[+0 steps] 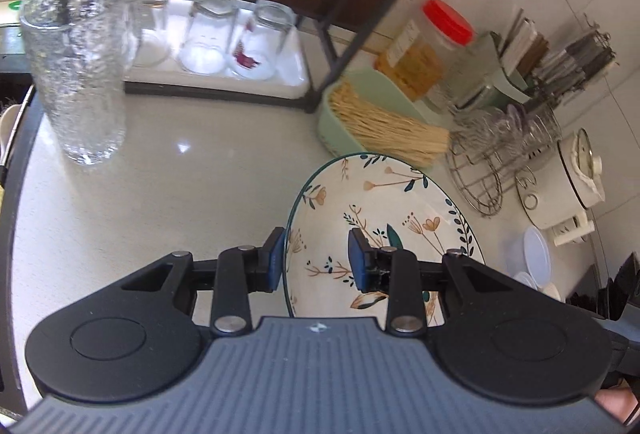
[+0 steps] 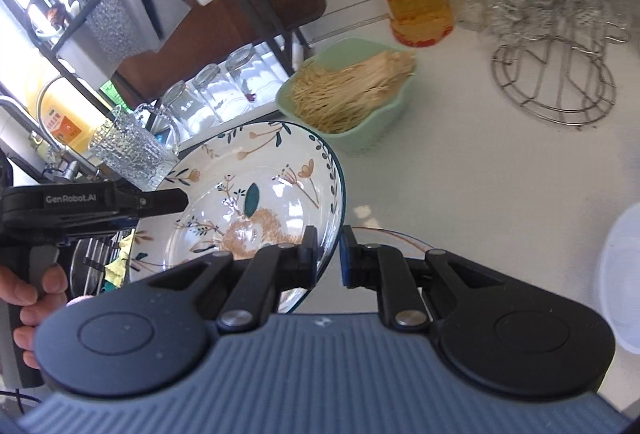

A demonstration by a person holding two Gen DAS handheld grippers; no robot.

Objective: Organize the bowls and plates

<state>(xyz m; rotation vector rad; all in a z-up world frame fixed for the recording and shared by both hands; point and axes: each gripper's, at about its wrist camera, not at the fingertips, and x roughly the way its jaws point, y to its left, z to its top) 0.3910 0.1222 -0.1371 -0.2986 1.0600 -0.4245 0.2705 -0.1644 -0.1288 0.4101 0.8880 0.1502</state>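
Both your grippers clamp one floral plate [image 1: 384, 218] above the bench [image 1: 180, 194].

Your left gripper [image 1: 316, 258] has its pads on the plate's left rim, jaws narrowed to the rim's thickness. Your right gripper [image 2: 328, 254], nearly closed, pinches the opposite rim, seen from its own camera with the plate tilted and off the bench. Beside the plate sits a green tray of sticks [image 1: 380, 118], with a red-lidded jar [image 1: 432, 46] behind it. A textured glass [image 1: 80, 66] stands well apart, toward the bench's left edge.
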